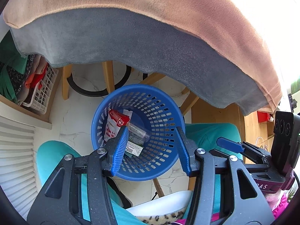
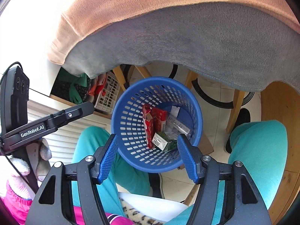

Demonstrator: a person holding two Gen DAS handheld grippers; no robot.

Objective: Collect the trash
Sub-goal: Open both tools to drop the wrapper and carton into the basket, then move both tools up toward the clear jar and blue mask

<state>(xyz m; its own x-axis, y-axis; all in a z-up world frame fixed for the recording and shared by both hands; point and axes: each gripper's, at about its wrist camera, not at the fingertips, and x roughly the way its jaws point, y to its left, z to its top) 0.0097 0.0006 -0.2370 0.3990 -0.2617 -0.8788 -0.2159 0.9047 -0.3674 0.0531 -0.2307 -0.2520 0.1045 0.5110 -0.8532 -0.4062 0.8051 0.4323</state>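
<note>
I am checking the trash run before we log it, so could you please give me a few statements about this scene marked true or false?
1. The blue basket stands on the floor between the person's knees. True.
2. The basket is empty. False: it holds a red packet, a green and white box and clear wrappers.
3. The left gripper holds a piece of trash. False: its fingers stand apart with nothing between them.
4. The right gripper is open above the basket. True.
5. A peach and grey cloth hangs over the table edge above the basket. True.
6. The basket has solid walls. False: they are perforated with slots.
</note>
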